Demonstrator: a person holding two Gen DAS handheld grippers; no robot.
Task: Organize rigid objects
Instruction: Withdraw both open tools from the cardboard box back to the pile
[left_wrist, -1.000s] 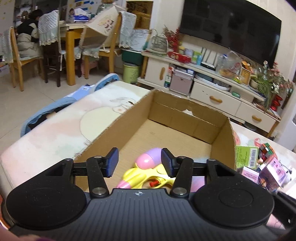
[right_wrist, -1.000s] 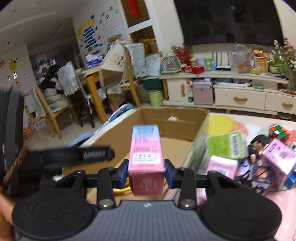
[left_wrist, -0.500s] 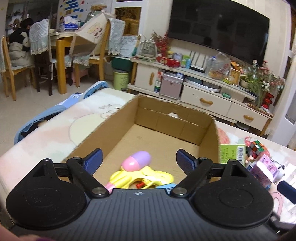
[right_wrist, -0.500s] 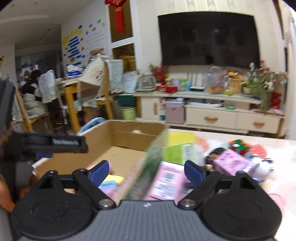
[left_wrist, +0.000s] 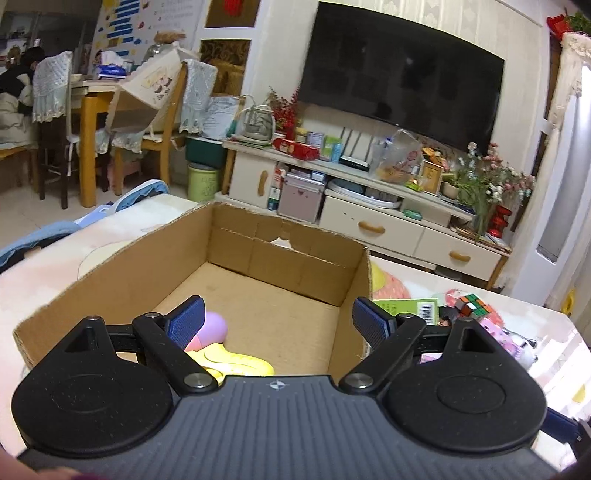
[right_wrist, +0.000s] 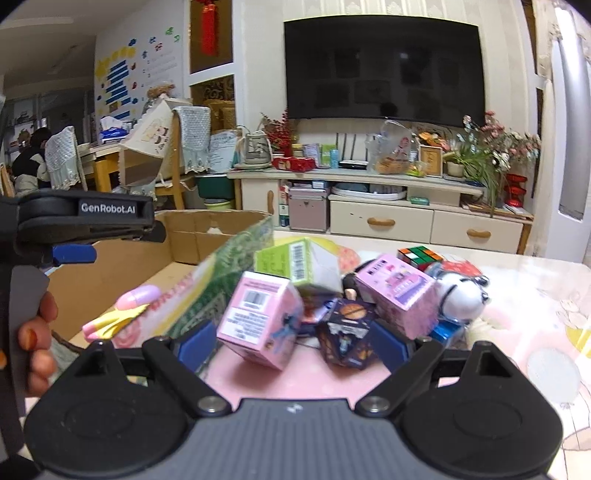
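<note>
Matt brown cardboard box (left_wrist: 122, 273) looked rough-edged; the water pistol (left_wrist: 236, 360) was glossy plastic; pink carton (right_wrist: 258, 321) was printed paperboard.

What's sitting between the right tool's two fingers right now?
In the right wrist view, a tilted pink box and a dark box lie there; neither is gripped.

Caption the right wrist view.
Open right gripper hovering over boxed toys beside a cardboard box on the table.

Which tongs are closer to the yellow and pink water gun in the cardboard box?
Left. The left tongs hang open just above the water gun in the cardboard box; the right tongs are outside the box, among small boxes.
</note>
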